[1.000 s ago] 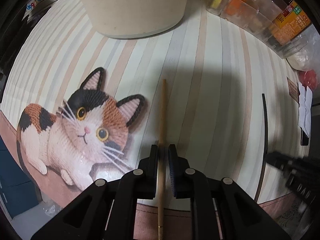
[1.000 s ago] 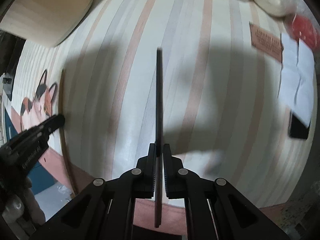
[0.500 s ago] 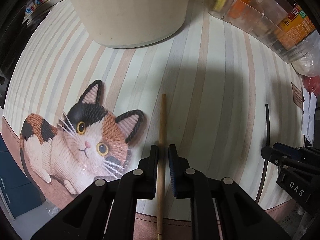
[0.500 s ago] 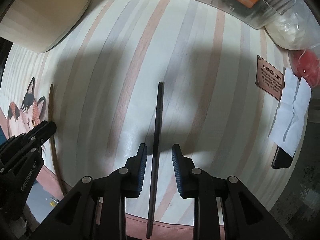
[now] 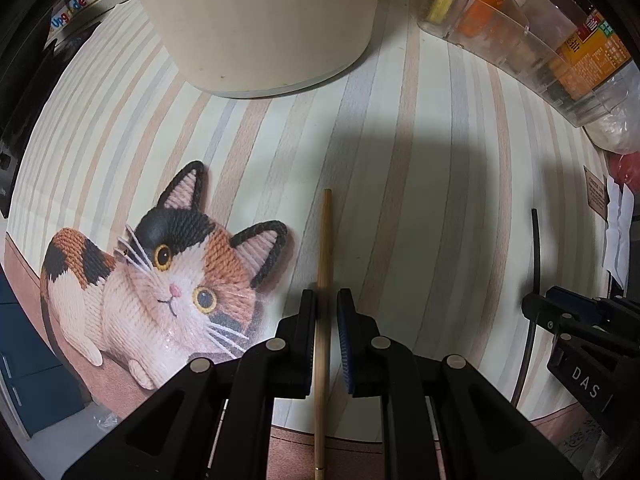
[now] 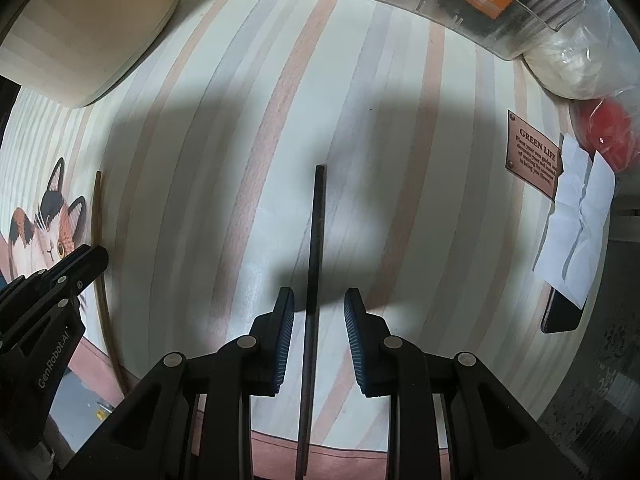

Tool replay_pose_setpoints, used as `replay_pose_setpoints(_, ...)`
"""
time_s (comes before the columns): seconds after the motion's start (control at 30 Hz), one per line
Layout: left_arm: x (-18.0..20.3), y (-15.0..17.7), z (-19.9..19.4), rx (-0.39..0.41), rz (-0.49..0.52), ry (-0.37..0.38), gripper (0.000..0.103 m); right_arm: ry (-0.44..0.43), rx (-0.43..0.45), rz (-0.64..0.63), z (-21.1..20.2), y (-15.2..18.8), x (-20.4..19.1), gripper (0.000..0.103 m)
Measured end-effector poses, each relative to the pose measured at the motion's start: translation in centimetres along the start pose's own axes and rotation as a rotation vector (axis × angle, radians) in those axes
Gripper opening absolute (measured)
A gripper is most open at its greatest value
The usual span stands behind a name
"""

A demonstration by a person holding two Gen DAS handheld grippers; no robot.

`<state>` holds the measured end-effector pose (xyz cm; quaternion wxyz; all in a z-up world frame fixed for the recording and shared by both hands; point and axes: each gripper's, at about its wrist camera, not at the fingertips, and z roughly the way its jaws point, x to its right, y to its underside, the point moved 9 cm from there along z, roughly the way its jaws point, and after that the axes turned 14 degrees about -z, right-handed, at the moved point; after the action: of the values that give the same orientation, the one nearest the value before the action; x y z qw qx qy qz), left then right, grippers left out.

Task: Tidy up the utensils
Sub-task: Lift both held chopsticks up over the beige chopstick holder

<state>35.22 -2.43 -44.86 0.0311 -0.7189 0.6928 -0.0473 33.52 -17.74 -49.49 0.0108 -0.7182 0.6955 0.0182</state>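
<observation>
Left gripper (image 5: 326,308) at the bottom of its frame has its jaws nearly shut around the wooden chopstick (image 5: 323,280), which lies flat on the striped mat (image 5: 420,200); can't tell if the pads actually touch it. Right gripper (image 6: 319,308) is wide open, with the black chopstick (image 6: 314,256) lying loose between its fingers, running up the middle of the frame. Cat picture (image 5: 160,272) sits lower left, beige tub (image 5: 260,20) up top, clear bin (image 5: 520,28) of packets upper right.
</observation>
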Motion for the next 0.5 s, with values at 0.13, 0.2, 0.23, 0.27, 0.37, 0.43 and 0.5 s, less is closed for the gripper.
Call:
replay_pose_setpoints(0.13,1.0,0.0,-0.4,0.019,0.017,-0.005,0.009,0.009,0.018,-0.006,-0.1,0.3,0.2,0.027)
replay_pose_setpoints(0.2,1.3,0.0,-0.5,0.034,0.021,-0.001,0.004,0.016,0.039,-0.002,-0.2,0.6,0.3,0.023)
replay_pose_setpoints(0.23,1.4,0.1,-0.6,0.038,0.023,0.000,0.004,0.022,0.060,-0.002,-0.4,0.7,0.3,0.005)
replay_pose_setpoints(0.27,1.5,0.2,-0.7,0.040,0.023,0.003,0.004,0.021,0.067,0.003,-0.3,0.8,0.4,0.005)
replay_pose_setpoints(0.37,1.8,0.4,-2.2,0.065,0.026,0.021,0.004,-0.027,0.127,0.062,-0.8,1.3,0.9,0.005)
replay_pose_setpoints(0.43,2.0,0.5,-3.5,0.083,0.030,0.042,0.004,-0.053,0.162,0.084,-1.3,1.7,1.1,0.005)
replay_pose_setpoints(0.5,2.2,0.5,-5.0,0.110,0.035,0.058,0.004,-0.075,0.212,0.096,-2.6,2.1,1.1,0.005)
